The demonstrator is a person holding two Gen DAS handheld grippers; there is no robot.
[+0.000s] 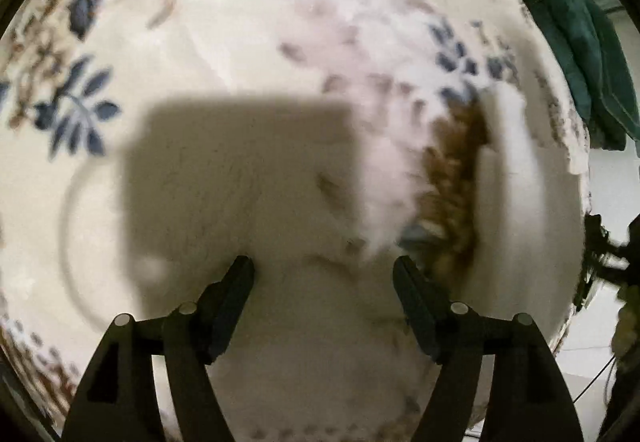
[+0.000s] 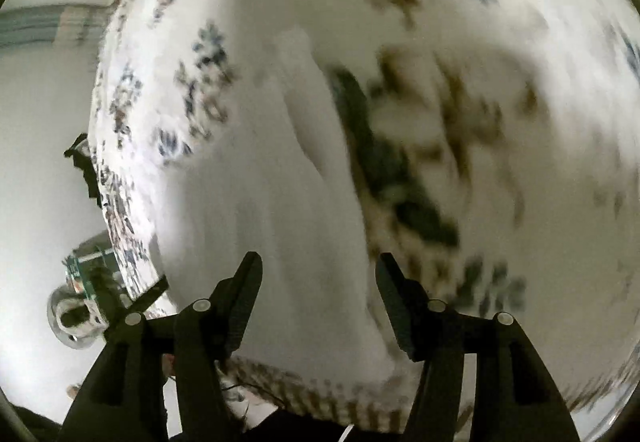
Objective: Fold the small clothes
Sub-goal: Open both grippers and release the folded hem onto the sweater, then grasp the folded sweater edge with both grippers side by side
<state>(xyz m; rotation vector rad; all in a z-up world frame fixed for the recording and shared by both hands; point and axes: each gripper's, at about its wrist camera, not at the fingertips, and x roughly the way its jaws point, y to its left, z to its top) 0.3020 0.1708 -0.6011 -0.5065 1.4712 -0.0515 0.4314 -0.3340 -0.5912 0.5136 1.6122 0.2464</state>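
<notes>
The left gripper (image 1: 324,268) stands wide, its two fingers spread with nothing between them, hovering just above a fluffy cream rug (image 1: 224,54) printed with blue and brown leaves. Its own square shadow falls on the pile straight ahead. From there the small white garment (image 1: 380,146) lies ahead and to the gripper's right: a pale, blurred strip whose long axis runs from near the right finger away toward the rug's far edge, beside a brown patch of the pattern. A dark green cloth (image 1: 580,54) hangs beyond the rug's far right edge.

The right gripper (image 2: 319,266) is equally wide and empty. In its view the white garment (image 2: 316,170) lies directly ahead, between the line of its fingers, its length running away from the gripper toward the far edge of the rug (image 2: 168,90).

On this showing the right gripper is better lined up with the near end; the left would have to shift to its right. Both views are blurred, so the garment's hems cannot be made out.
</notes>
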